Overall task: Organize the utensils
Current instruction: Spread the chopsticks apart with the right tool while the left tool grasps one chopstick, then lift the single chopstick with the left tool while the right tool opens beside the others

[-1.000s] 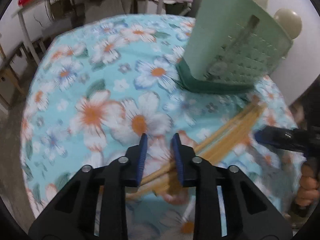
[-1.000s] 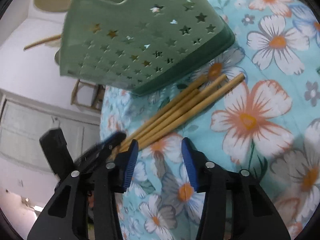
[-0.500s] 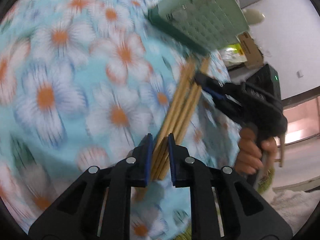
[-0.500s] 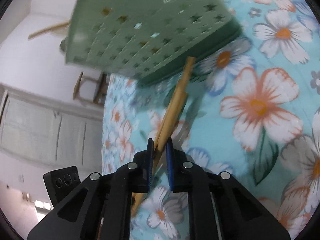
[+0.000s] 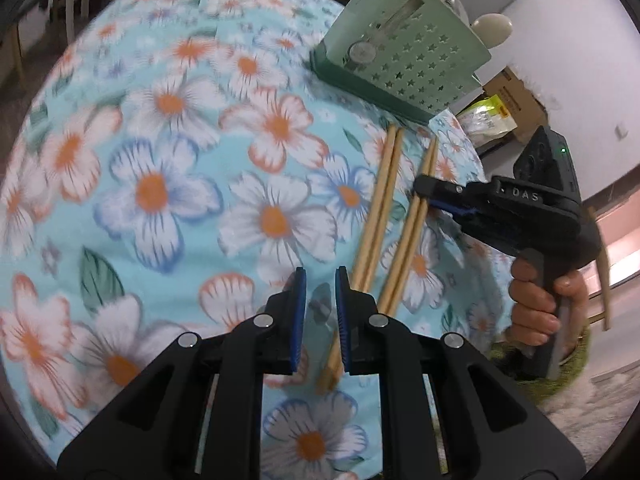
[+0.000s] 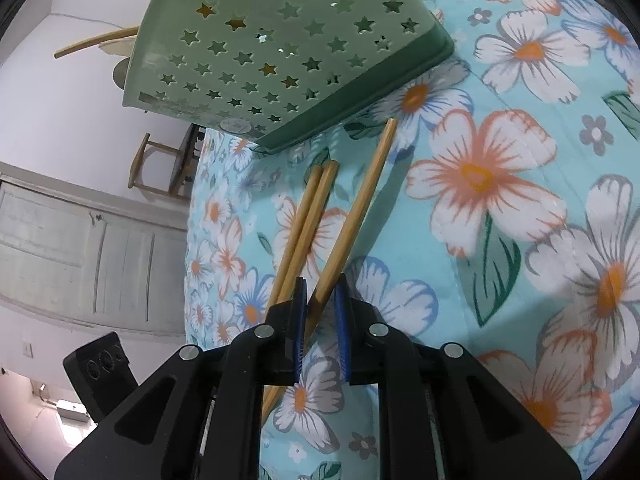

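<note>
chopsticks (image 6: 352, 216) between right gripper (image 6: 321, 284) pads — on cloth

A floral-clothed table (image 5: 152, 184) bears wooden chopsticks (image 6: 316, 208) beside a green star-pierced holder (image 6: 280, 52).

The desk's cloth (image 5: 120, 208) is turquoise, printed with white, orange-centred flowers outlined in blue or coral, plus green leaves. The holder (image 6: 280, 52) is pale green, pierced with stars. The chopsticks (image 6: 320, 216) are tan. Black claws carry blue pads (image 5: 299, 320).
</note>
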`<state>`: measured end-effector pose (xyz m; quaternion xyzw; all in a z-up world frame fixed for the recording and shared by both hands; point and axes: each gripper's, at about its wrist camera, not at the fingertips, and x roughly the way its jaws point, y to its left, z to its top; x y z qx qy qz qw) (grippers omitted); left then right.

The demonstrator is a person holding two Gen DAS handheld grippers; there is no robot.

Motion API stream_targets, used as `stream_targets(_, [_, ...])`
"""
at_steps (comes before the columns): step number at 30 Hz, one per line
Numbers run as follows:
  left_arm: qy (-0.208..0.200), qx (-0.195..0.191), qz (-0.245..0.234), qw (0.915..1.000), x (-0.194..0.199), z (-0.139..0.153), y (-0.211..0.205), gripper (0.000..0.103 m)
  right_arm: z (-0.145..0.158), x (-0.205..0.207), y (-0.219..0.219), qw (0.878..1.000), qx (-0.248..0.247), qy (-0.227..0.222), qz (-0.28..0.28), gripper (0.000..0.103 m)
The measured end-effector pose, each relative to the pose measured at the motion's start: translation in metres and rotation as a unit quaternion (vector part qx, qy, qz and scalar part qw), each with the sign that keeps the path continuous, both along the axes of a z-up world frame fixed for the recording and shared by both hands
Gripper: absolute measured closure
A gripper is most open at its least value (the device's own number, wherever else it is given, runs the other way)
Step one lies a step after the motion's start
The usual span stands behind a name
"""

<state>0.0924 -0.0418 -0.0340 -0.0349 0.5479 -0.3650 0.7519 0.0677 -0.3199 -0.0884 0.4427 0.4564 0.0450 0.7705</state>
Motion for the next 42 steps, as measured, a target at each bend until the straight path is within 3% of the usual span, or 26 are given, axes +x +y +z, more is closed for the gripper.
stream_targets(10, [-0.045,0.014,-0.013,0.9988,0.012,0.004,-0.031,0.082,-0.009,-0.011,-0.014,0.999,0.027,-0.001,-0.031,0.091])
stream_targets(16, [-0.074,0.028,-0.03,0.9964,0.017,0.005,-0.055,0.082,-0.003,-0.014,-0.018,1.0,0.001,0.002,-0.014,0.091])
stream_targets(25, [-0.112,0.065,-0.081,0.9883,0.017,0.003,-0.09,0.082,0.015,-0.01,-0.021,0.996,-0.086,0.022,0.032,0.09])
stream_targets(36, [-0.13,0.1,-0.111,0.9802,0.018,-0.004,-0.117,0.082,0.01,-0.01,-0.02,0.995,-0.09,0.015,0.03,0.09])
stream_targets(40, [-0.169,0.117,-0.11,0.9724,0.016,-0.007,-0.122,0.095,0.011,-0.009,-0.016,0.994,-0.109,0.007,0.032,0.09])
stream_targets(42, [-0.169,0.116,-0.102,0.9734,0.017,-0.006,-0.121,0.099,0.013,-0.007,-0.012,0.991,-0.124,0.005,0.04,0.089])
